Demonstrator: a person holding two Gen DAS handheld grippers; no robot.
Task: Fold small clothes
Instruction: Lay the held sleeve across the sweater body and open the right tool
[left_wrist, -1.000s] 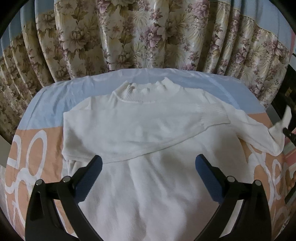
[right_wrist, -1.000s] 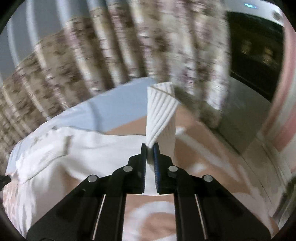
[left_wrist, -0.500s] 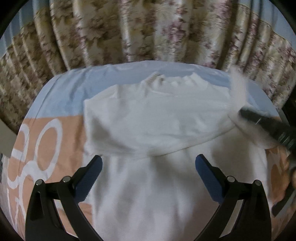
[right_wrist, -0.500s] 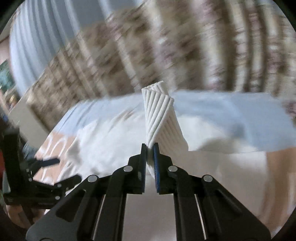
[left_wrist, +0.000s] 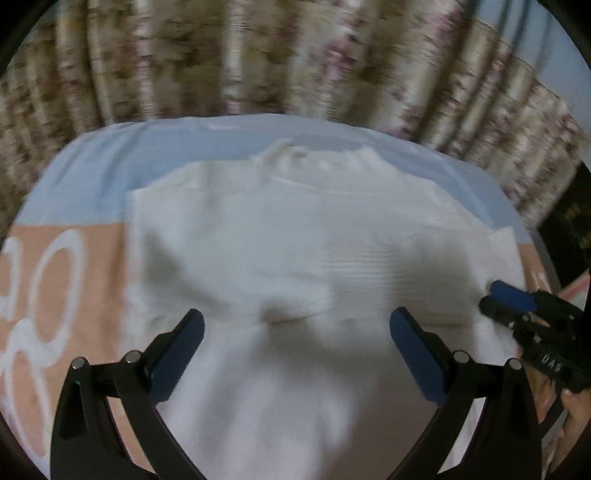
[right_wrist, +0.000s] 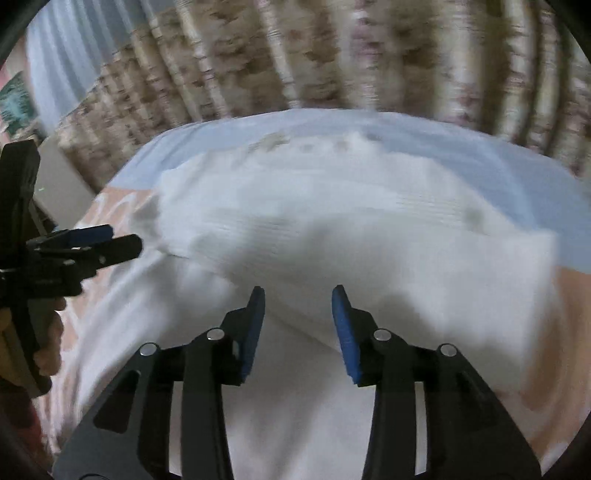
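A small white knit sweater (left_wrist: 295, 236) lies flat on the bed with its collar at the far side and both sleeves folded across the chest; it also shows in the right wrist view (right_wrist: 332, 229). My left gripper (left_wrist: 295, 332) is open and empty above the sweater's lower body. My right gripper (right_wrist: 298, 306) is open and empty just above the folded right sleeve. It shows at the right edge of the left wrist view (left_wrist: 509, 295). The left gripper shows at the left edge of the right wrist view (right_wrist: 103, 240). Both views are blurred.
The sweater lies on a bedsheet, pale blue (left_wrist: 110, 158) at the far side and peach with white lettering (left_wrist: 55, 280) nearer. Floral curtains (left_wrist: 258, 55) hang behind the bed. A dark object (left_wrist: 569, 221) stands at the right.
My right gripper carried the right sleeve leftward across the chest, opened and let it go. The sleeve now lies folded over the sweater. My left gripper stayed open.
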